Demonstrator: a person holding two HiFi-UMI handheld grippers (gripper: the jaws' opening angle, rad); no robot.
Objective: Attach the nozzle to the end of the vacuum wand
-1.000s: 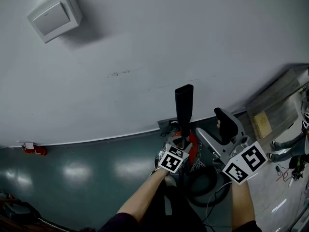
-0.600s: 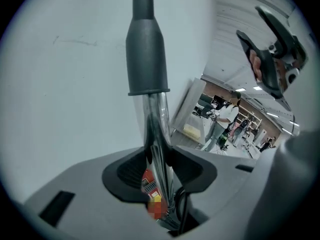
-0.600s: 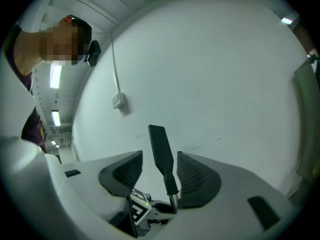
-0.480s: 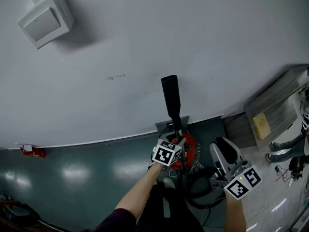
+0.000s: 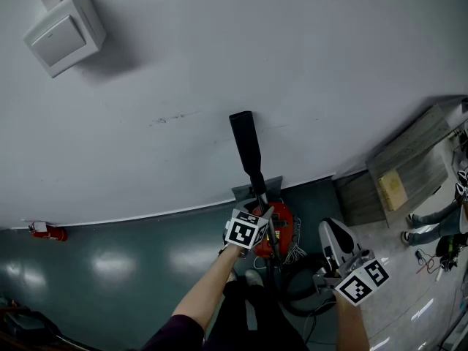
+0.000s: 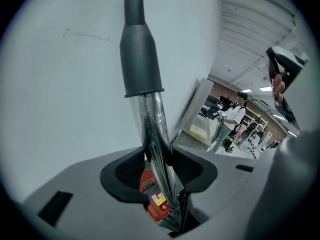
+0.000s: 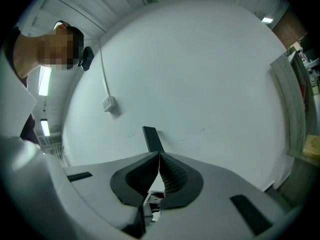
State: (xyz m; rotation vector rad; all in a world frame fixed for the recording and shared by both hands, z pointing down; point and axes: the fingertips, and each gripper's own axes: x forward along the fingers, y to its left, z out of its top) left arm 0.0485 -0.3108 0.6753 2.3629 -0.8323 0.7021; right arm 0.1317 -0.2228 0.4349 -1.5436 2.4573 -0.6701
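While L claw [image 6: 159, 159] pinches wand [image 6: 152, 115] below nozzle [image 6: 141, 59], R claw [image 7: 159, 156] pressed together, empty.

Soft, even light is spread over the pale wall [image 5: 307, 50]. Glare patches are seen on the glossy floor [image 5: 113, 263], lower left. Gripper views are bent and dark-cornered.

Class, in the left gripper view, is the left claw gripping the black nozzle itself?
No, the left claw clamps the shiny wand, below the black nozzle.
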